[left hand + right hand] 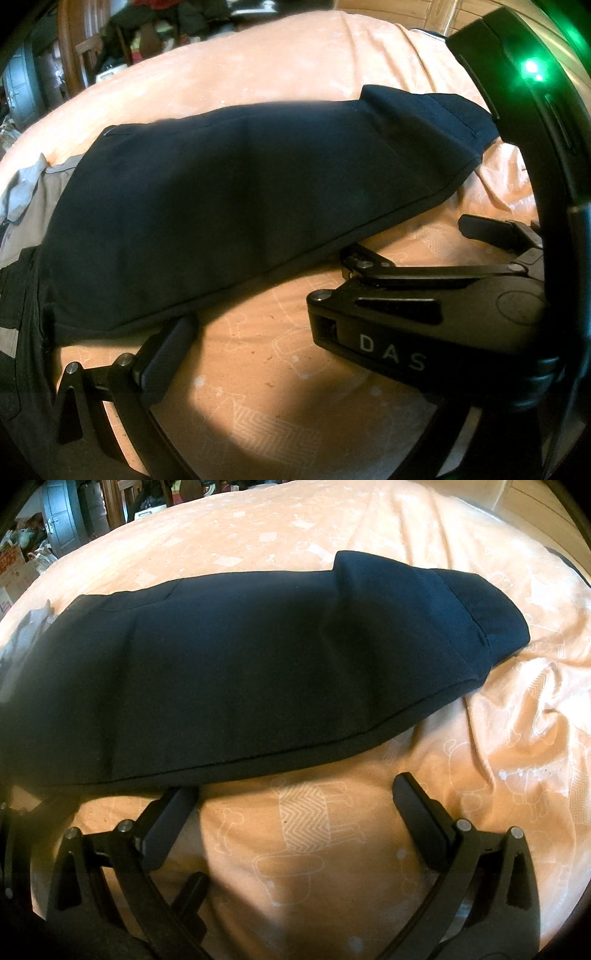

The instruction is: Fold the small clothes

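A dark navy garment (236,206) lies folded in a long strip across a peach printed bedsheet (266,387). The same garment (240,664) fills the middle of the right wrist view. My left gripper (291,332) is open at the garment's near edge. Its left finger (166,350) touches the hem, and its right finger is hidden behind the other gripper. My right gripper (295,805) stands open and empty over the sheet (303,867), just short of the hem. In the left wrist view the right gripper (410,243) crosses in from the right.
A grey and tan garment (33,195) and a black one (18,332) lie at the strip's left end. Beyond the bed's far edge are a wooden chair (81,48), clutter and boxes (14,572). The sheet is wrinkled on the right (517,709).
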A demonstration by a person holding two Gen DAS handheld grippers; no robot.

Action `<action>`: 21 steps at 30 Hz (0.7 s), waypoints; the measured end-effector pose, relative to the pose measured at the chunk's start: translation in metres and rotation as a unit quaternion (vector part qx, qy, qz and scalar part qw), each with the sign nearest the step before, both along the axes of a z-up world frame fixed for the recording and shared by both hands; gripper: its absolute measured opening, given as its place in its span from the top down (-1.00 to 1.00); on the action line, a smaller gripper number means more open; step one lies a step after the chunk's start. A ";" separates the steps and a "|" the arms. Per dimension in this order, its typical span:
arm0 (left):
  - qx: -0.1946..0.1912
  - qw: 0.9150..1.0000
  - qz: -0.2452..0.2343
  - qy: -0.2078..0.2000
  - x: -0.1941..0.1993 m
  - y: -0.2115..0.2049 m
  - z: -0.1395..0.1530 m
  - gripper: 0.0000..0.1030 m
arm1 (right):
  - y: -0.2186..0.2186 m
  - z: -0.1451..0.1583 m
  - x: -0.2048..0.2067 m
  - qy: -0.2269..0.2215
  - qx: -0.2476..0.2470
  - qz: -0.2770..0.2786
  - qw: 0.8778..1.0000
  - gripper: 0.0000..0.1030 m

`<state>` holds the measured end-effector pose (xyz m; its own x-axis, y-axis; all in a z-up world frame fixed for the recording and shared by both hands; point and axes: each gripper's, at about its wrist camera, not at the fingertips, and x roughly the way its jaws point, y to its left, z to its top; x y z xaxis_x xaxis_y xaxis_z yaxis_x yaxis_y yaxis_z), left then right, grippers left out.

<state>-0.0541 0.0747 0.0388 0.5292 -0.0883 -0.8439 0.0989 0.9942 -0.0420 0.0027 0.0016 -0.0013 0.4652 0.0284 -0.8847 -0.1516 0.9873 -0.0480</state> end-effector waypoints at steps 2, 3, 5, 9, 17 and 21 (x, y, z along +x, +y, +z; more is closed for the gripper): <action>0.001 1.000 0.000 0.000 -0.001 0.000 0.000 -1.00 | 0.000 0.000 0.000 0.000 0.002 0.000 1.000 -1.00; 0.001 1.000 0.000 0.000 -0.001 -0.001 0.000 -1.00 | 0.000 0.000 0.001 0.000 0.003 0.000 1.000 -1.00; 0.000 1.000 0.000 -0.002 -0.001 -0.001 0.000 -1.00 | -0.004 0.000 -0.002 0.000 0.005 0.005 1.000 -1.00; -0.008 1.000 0.008 0.001 0.006 0.005 -0.002 -1.00 | -0.004 0.001 0.006 0.009 0.019 0.012 1.000 -1.00; -0.092 0.989 -0.082 0.078 0.015 0.023 0.015 -1.00 | -0.040 0.039 0.006 0.026 0.205 -0.031 0.978 -1.00; -0.164 0.963 -0.188 0.101 -0.020 0.053 0.053 -1.00 | -0.032 0.101 -0.042 -0.085 0.245 -0.033 0.965 -1.00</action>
